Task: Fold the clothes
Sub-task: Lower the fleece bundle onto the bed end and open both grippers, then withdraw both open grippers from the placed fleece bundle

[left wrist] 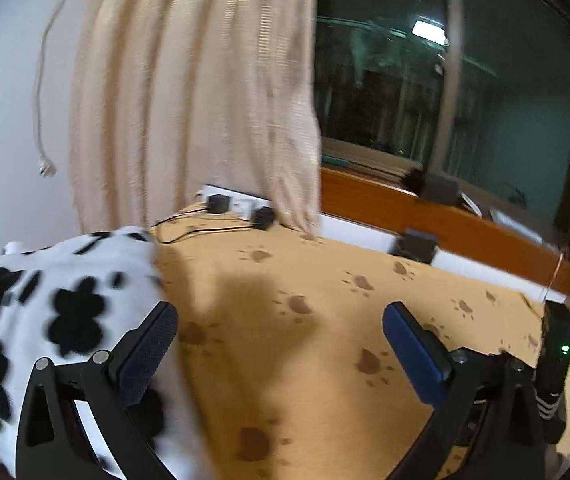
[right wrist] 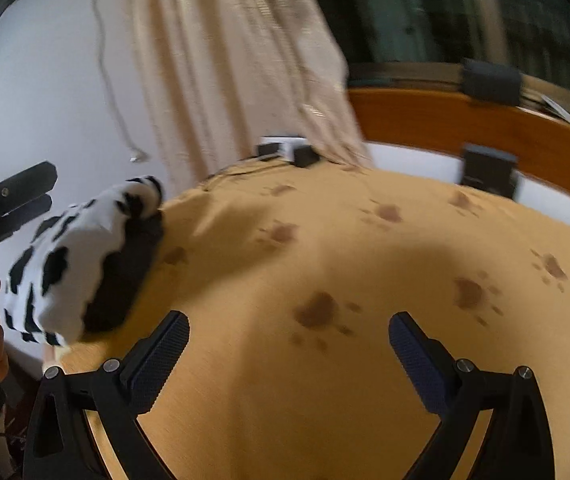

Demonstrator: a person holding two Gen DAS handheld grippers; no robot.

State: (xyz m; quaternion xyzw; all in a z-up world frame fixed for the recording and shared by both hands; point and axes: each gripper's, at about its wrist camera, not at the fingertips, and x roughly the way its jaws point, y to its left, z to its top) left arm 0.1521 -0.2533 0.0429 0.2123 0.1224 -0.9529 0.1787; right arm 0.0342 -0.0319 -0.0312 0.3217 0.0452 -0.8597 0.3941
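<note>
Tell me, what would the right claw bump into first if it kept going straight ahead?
Probably the yellow paw-print cloth. The right claw is open and empty, tilted down at bare cloth, with nothing in between. The cow-print garment sits off to its left.

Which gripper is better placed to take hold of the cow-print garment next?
Left, probably. In the left wrist view the cow-print garment lies right beside the open left gripper. The right gripper, jaws open and empty, faces bare paw-print cloth, with the garment off to its left.

Wide bare stretch of paw-print cloth (right wrist: pixel 325 248) across the middle, cow-print garment (right wrist: pixel 81 256) heaped at its left edge, power strip (left wrist: pixel 237 204), cables and curtain (left wrist: pixel 205 92) crowding the far side
</note>
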